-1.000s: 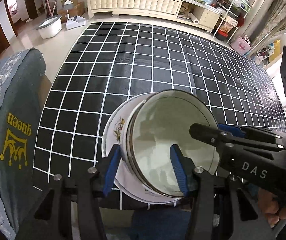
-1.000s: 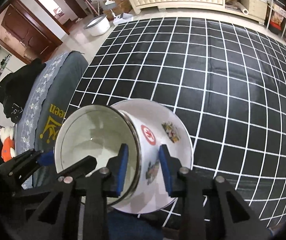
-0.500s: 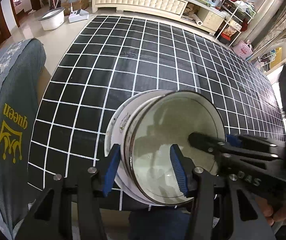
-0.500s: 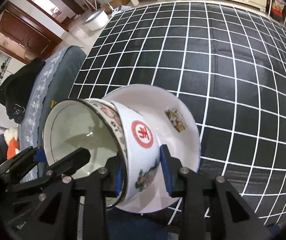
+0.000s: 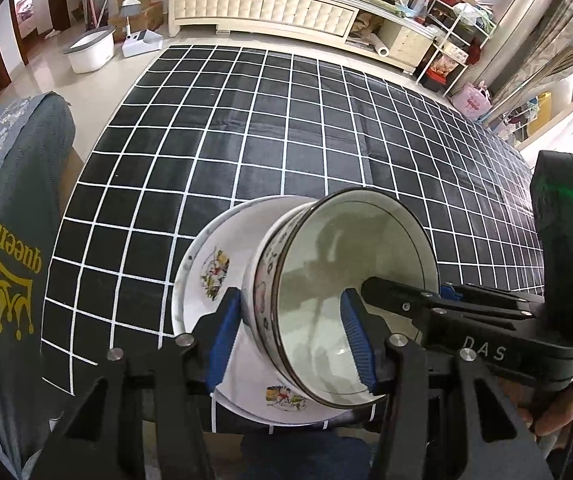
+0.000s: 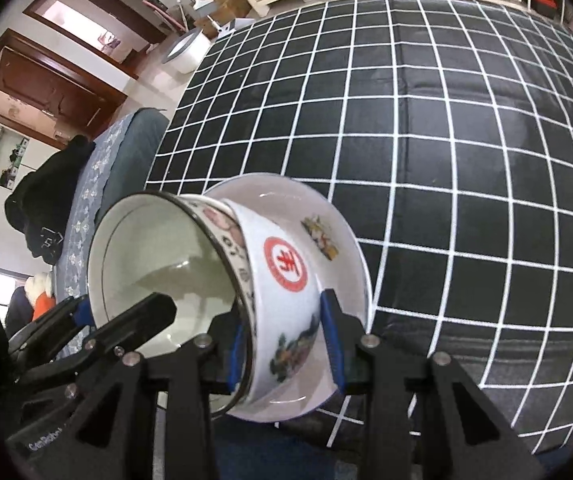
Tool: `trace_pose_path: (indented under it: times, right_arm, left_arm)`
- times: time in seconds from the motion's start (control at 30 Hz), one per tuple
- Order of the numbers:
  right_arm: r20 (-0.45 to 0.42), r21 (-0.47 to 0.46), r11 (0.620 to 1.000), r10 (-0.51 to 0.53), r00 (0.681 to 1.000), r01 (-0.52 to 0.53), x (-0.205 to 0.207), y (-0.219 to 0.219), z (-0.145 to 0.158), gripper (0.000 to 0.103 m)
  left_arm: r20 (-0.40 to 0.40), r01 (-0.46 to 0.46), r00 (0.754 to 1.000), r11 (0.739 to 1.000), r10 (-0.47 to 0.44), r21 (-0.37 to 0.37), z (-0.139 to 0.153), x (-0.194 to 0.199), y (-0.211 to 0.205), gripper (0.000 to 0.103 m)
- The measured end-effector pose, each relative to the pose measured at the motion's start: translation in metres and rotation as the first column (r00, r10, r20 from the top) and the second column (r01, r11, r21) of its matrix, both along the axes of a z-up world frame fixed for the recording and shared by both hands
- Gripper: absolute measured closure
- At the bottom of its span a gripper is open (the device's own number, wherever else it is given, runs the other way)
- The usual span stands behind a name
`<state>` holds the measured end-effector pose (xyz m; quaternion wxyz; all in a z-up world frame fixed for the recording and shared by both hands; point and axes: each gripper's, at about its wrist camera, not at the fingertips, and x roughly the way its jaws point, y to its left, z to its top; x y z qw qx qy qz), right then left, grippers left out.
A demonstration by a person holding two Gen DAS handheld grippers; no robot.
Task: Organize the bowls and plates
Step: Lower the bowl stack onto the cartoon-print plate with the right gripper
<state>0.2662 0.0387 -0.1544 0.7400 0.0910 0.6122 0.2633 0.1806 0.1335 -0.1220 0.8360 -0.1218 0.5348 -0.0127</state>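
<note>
Black cloth with a white grid (image 5: 286,140) covers the table in front of me and takes up most of both views; apart from what I am holding I see no other dish on it. On it, at the near edge, sits a shallow white plate (image 5: 202,276) with small painted motifs, tipped up towards me. Against it leans a white enamel bowl (image 5: 350,292) with a dark rim, on its side, mouth facing me and its base pressed into the plate's face. My left gripper (image 5: 292,340) is clamped across the bowl's wall, 1 blue pad (image 5: 224,332) outside and the other inside. My right gripper (image 6: 286,352) pinches the same bowl lower down its wall, near the red seal, with its far pad between bowl and plate. Both tongs are narrow and loaded. By my reckoning the job is part done: the 2 pieces are brought together but not yet nested flat. What is left is to rock the bowl upright onto the plate, settle the plate, then let go.
</note>
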Motion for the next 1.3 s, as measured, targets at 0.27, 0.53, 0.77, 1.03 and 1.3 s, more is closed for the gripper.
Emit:
trace_pose_path:
  times: [0.27,0.53,0.77,1.03,1.3]
  right_arm:
    - [0.018,0.029,1.000,-0.005,1.000,0.004,-0.004,-0.007,-0.002,0.065]
    - [0.021,0.021,1.000,-0.013,1.000,0.013,-0.002,-0.019,-0.003,0.066]
    - [0.000,0.032,0.999,-0.030,1.000,0.030,0.001,-0.036,-0.005,0.068]
    - [-0.010,0.005,1.000,-0.010,1.000,0.010,-0.003,-0.036,-0.004,0.068]
    - [0.012,0.014,1.000,-0.006,1.000,0.006,-0.006,-0.034,-0.004,0.068]
  left_arm:
    - [-0.017,0.000,1.000,1.000,0.000,-0.023,-0.012,-0.004,0.003,0.055]
    - [-0.035,0.001,0.999,0.998,-0.003,-0.058,-0.019,-0.004,-0.001,0.058]
    - [-0.005,0.037,0.999,0.999,-0.037,-0.030,-0.007,0.002,-0.012,0.059]
    - [-0.009,0.037,0.999,0.999,-0.037,-0.032,-0.008,0.003,-0.013,0.062]
    - [-0.003,0.033,0.999,0.999,-0.033,-0.024,-0.003,0.002,-0.013,0.063]
